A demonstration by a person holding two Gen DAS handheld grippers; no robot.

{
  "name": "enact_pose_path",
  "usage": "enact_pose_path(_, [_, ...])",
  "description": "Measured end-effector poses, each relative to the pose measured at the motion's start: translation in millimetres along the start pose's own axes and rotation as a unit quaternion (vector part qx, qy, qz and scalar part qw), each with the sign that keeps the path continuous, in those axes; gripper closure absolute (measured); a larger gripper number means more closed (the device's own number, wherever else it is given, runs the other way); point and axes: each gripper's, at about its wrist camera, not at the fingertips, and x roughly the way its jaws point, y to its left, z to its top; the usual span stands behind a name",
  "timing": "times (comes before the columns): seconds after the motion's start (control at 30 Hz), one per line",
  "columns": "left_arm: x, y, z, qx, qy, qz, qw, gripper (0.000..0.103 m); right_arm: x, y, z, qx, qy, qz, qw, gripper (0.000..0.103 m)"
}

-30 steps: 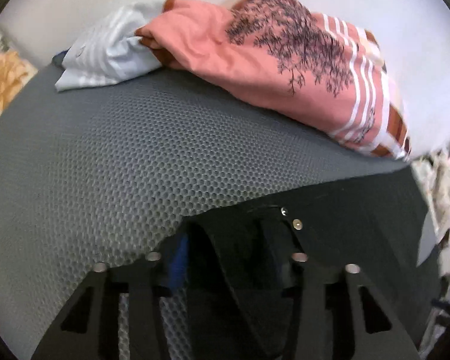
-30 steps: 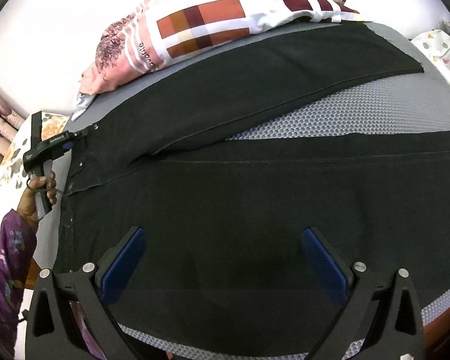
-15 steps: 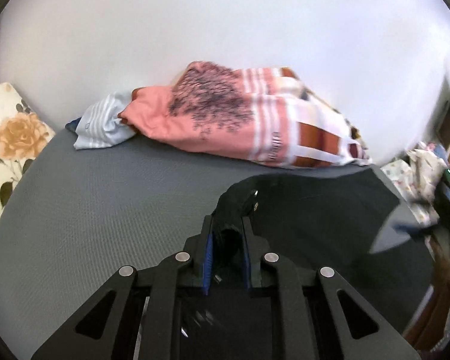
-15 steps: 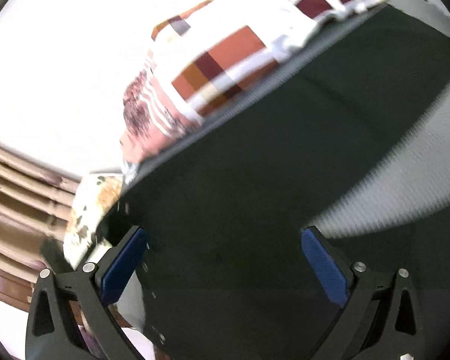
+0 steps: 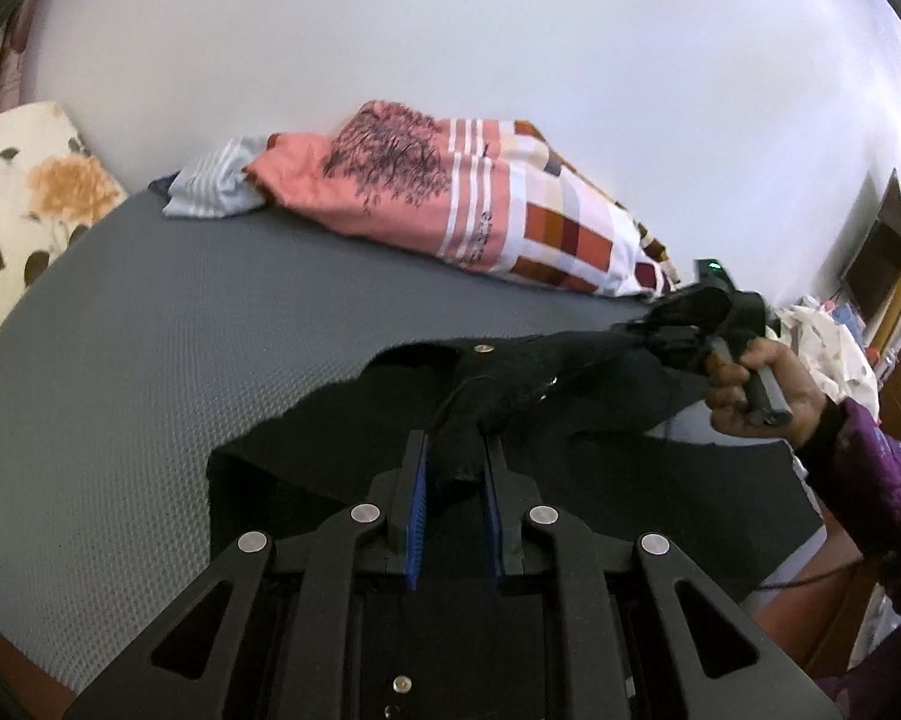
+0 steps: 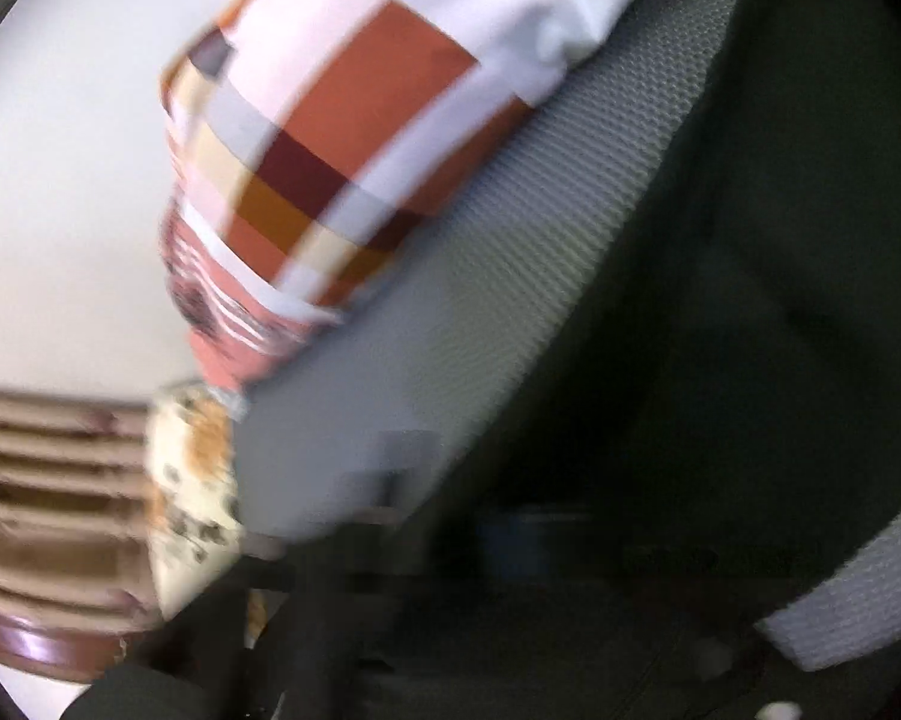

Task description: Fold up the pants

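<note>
The black pants (image 5: 570, 396) lie on the grey mattress (image 5: 150, 360). My left gripper (image 5: 454, 468) is shut on a bunched part of the waistband, near its metal buttons, and holds it up off the bed. My right gripper (image 5: 684, 336) shows at the right of the left wrist view in a hand, at the pants' far edge with black cloth bunched at its tip; its fingers are hidden. The right wrist view is blurred: dark pants cloth (image 6: 720, 300) fills its right and bottom, and the gripper's fingers cannot be made out.
A pink and checked pillow (image 5: 480, 204) and a striped cloth (image 5: 210, 192) lie along the white wall. A floral pillow (image 5: 24, 192) is at the left. Cluttered cloth and furniture (image 5: 828, 342) stand at the right. A wooden bed frame (image 6: 48, 630) shows low left.
My left gripper shut on the waistband and lifted it. My right gripper swung fast toward the waistband side, its view blurring and its open blue-padded fingers going out of sight.
</note>
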Motion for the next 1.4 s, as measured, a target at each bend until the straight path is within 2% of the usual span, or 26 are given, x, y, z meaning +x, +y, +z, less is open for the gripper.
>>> enact_pose_path(0.1, [-4, 10, -3, -0.015, 0.013, 0.007, 0.9998, 0.086, -23, -2, -27, -0.022, -0.039, 0.013, 0.999, 0.094])
enact_pose_path(0.27, [-24, 29, -19, -0.036, 0.034, 0.028, 0.9984, 0.086, -82, 2, -120, -0.11, -0.089, 0.0, 0.99, 0.094])
enact_pose_path(0.4, [-31, 37, -42, -0.042, 0.061, 0.049, 0.9961, 0.086, -96, -14, -184, -0.126, -0.075, -0.013, 0.989, 0.094])
enact_pose_path(0.6, [-37, 41, -80, -0.049, 0.081, 0.07, 0.993, 0.086, -93, -48, -244, -0.112, -0.043, -0.029, 0.992, 0.095])
enact_pose_path(0.73, [-34, 44, -99, -0.042, 0.095, 0.087, 0.9907, 0.086, -85, -63, -260, -0.111, -0.02, -0.04, 0.993, 0.095])
enact_pose_path(0.83, [-32, 39, -102, -0.015, 0.096, 0.108, 0.9894, 0.083, -79, -71, -264, -0.109, -0.013, -0.048, 0.993, 0.095])
enact_pose_path(0.93, [-33, 41, -103, -0.005, 0.102, 0.142, 0.9847, 0.065, -78, -74, -264, -0.112, -0.012, -0.05, 0.992, 0.095])
enact_pose_path(1.0, [-36, 48, -102, -0.013, 0.103, 0.172, 0.9796, 0.046, -77, -75, -265, -0.117, -0.013, -0.053, 0.992, 0.095])
enact_pose_path(1.07, [-45, 59, -101, -0.035, 0.095, 0.194, 0.9758, 0.033, -78, -78, -265, -0.113, -0.012, -0.05, 0.992, 0.095])
enact_pose_path(1.13, [-59, 69, -96, -0.056, 0.073, 0.205, 0.9743, 0.032, -78, -78, -264, -0.109, -0.011, -0.044, 0.993, 0.095])
enact_pose_path(1.23, [-88, 67, -85, -0.051, 0.018, 0.256, 0.9651, 0.032, -78, -78, -264, -0.109, -0.01, -0.037, 0.993, 0.094])
enact_pose_path(1.27, [-97, 60, -80, -0.046, -0.003, 0.253, 0.9663, 0.032, -78, -78, -265, -0.106, -0.01, -0.032, 0.994, 0.094])
enact_pose_path(1.37, [-105, 32, -68, -0.019, -0.028, 0.223, 0.9741, 0.031, -79, -85, -264, -0.092, -0.008, -0.006, 0.996, 0.093])
enact_pose_path(1.4, [-100, 18, -65, -0.005, -0.025, 0.199, 0.9798, 0.026, -80, -89, -264, -0.082, -0.009, 0.007, 0.997, 0.093])
